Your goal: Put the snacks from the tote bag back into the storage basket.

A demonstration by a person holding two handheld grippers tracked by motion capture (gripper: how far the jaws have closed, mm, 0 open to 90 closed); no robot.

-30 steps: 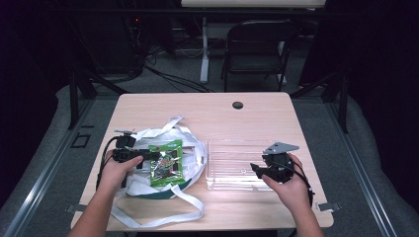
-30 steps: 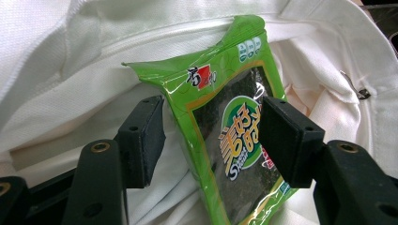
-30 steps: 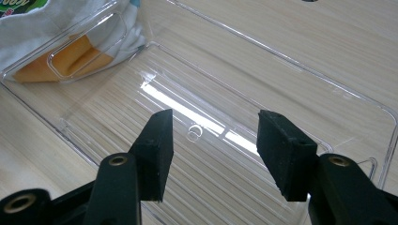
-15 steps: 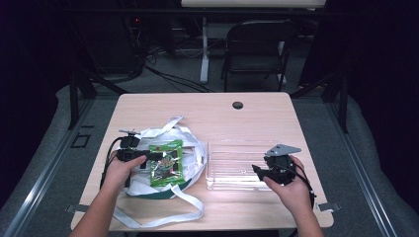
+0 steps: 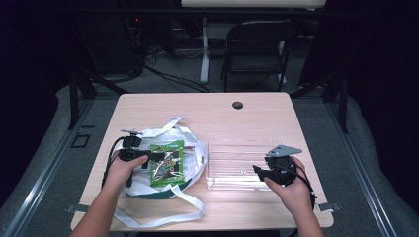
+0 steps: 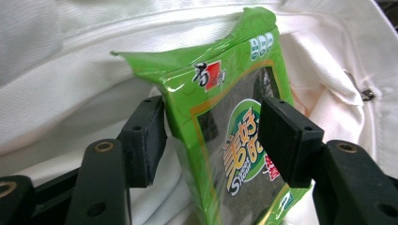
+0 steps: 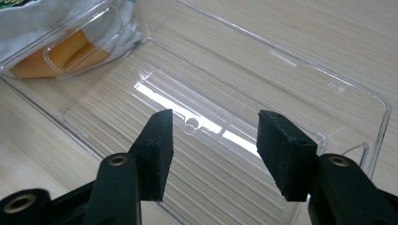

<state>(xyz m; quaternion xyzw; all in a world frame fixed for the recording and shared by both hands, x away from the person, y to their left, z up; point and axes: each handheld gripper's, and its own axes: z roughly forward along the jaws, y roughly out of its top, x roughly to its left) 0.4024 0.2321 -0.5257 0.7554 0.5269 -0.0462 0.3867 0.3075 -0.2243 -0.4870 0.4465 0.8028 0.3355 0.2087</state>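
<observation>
Presently, the green seaweed packet (image 6: 234, 140) is straddled by the left gripper (image 6: 211, 136), jaws apart, contact uncertain; the right gripper (image 7: 213, 145) is held wide above the clear tray (image 7: 328, 79).

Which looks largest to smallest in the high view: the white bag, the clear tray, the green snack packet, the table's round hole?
1. white bag, straps included
2. clear tray, close behind the bag, so those two are unsure
3. green snack packet
4. round hole

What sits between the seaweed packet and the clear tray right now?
In the high view, the white bag's rim and a narrow strip of bare table separate the seaweed packet from the clear tray.
</observation>
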